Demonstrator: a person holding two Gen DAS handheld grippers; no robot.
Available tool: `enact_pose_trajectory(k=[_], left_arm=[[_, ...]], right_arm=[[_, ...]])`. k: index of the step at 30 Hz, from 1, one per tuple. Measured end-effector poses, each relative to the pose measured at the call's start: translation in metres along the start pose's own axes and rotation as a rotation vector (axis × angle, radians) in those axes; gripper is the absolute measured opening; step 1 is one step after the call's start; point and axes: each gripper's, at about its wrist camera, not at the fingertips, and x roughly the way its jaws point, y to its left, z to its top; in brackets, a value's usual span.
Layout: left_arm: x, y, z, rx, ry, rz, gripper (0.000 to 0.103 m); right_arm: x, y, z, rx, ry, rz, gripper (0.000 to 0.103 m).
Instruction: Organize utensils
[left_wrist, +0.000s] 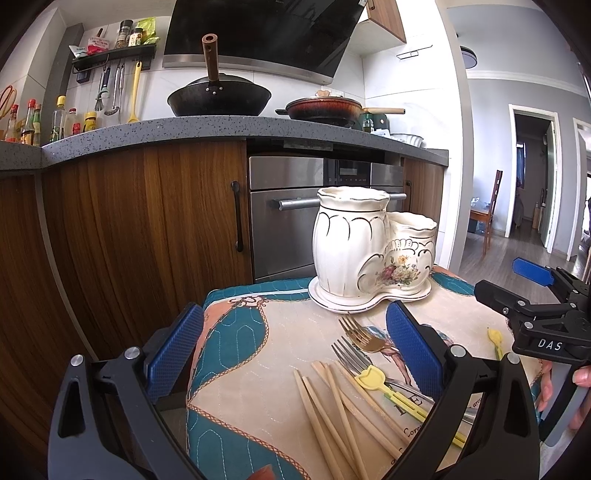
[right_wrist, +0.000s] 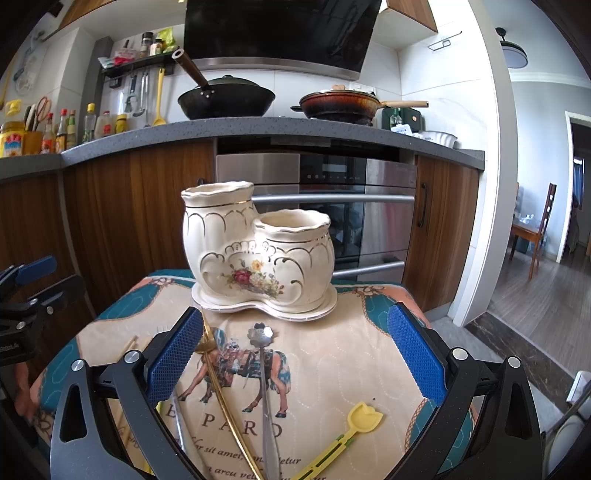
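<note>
**Utensils lie loose before an empty-looking ceramic holder**

Utensils rest on the quilted cloth, long axes running mostly toward the ceramic holder. In the left wrist view, a gold fork and a steel fork point tines at the holder beside wooden chopsticks and a yellow pick. Only the right wrist view shows a flower-ended spoon and another yellow pick. Nothing protrudes from the holder's two cups. The left gripper and right gripper both gape wide, holding nothing.
</note>
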Motion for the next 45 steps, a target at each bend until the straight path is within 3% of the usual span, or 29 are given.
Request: enact_pose_trajectory(k=[7,9,15,22,27,35,45], left_arm=[[0.005,0.017,-0.001,-0.066,0.057,0.052,0.098],[0.009,0.023,-0.003,-0.093,0.099,0.059,0.098],[0.024,0.032,-0.011,-0.102,0.260,0.087,0.097],[0.023,0.011,-0.026,0.004,0.404,0.112,0.096],[0.025,0.002,-0.034,0.052,0.480,0.119,0.078],[0.026,-0.011,-0.042,0.094,0.567,0.073,0.058],[0.033,-0.017,-0.036,0.104,0.734,0.029,0.034]], right_arm=[[-0.002,-0.003,-0.001,0.030,-0.015,-0.046,0.099],[-0.001,-0.004,-0.003,0.036,-0.031,-0.080,0.099],[-0.004,-0.018,0.002,0.074,-0.027,-0.072,0.099],[-0.001,-0.032,0.005,0.123,0.037,-0.038,0.099],[-0.003,-0.037,0.006,0.131,0.060,-0.012,0.099],[-0.001,-0.041,0.006,0.127,0.096,-0.034,0.099],[0.002,-0.045,0.006,0.137,0.119,-0.031,0.099]])
